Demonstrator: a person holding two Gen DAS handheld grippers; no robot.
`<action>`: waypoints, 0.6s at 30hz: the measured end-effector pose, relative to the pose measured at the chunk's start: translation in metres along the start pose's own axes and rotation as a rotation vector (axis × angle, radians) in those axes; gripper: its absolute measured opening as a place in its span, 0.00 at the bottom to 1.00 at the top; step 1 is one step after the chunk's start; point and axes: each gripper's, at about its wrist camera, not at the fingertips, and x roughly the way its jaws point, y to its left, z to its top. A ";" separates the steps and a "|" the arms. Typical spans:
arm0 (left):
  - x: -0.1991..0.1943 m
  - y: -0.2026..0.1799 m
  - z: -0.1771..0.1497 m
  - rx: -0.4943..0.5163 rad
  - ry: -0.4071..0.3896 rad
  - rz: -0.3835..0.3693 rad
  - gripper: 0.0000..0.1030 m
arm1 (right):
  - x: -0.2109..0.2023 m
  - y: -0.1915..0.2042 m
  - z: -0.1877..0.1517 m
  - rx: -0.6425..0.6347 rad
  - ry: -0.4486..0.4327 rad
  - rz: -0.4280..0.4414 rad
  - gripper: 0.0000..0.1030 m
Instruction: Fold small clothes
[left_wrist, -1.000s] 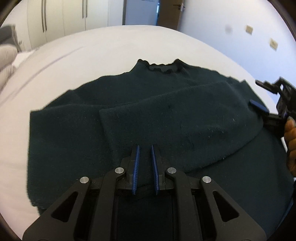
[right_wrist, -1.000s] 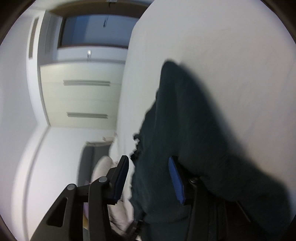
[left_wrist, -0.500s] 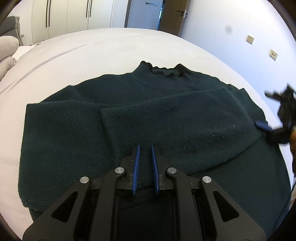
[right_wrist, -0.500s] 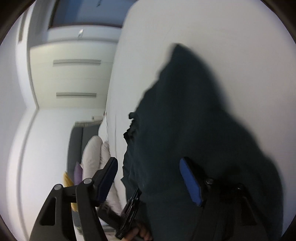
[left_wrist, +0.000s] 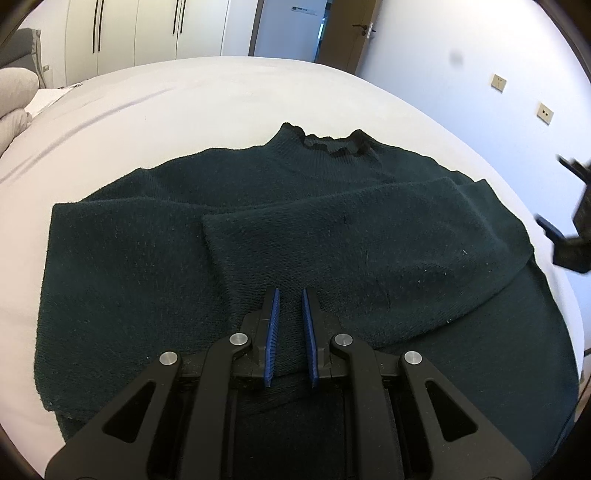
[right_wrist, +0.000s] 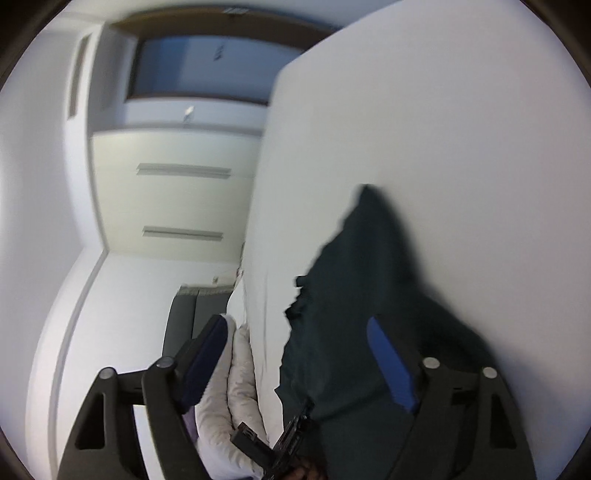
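White bed (left_wrist: 221, 96) carries the dark sweater (left_wrist: 147, 266), sleeve folded across. Left gripper (left_wrist: 290, 328) fingers pinch that sleeve's edge; right gripper (right_wrist: 299, 362) fingers are opening, clear of the sweater's side.

Sweater (left_wrist: 147, 266) flat on the bed (left_wrist: 221, 96), sleeve (left_wrist: 369, 251) folded across sweater, pillows (left_wrist: 14, 96) left of sweater, wardrobe (left_wrist: 147, 29) behind it
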 end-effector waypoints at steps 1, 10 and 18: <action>0.000 -0.001 0.000 0.001 0.000 0.002 0.13 | 0.014 -0.002 0.002 -0.011 0.011 -0.026 0.79; 0.001 -0.008 0.000 0.018 -0.004 0.027 0.13 | -0.016 -0.060 -0.018 0.002 -0.010 -0.122 0.38; 0.001 -0.012 -0.001 0.037 -0.005 0.055 0.13 | -0.123 0.016 -0.097 -0.444 -0.266 -0.350 0.66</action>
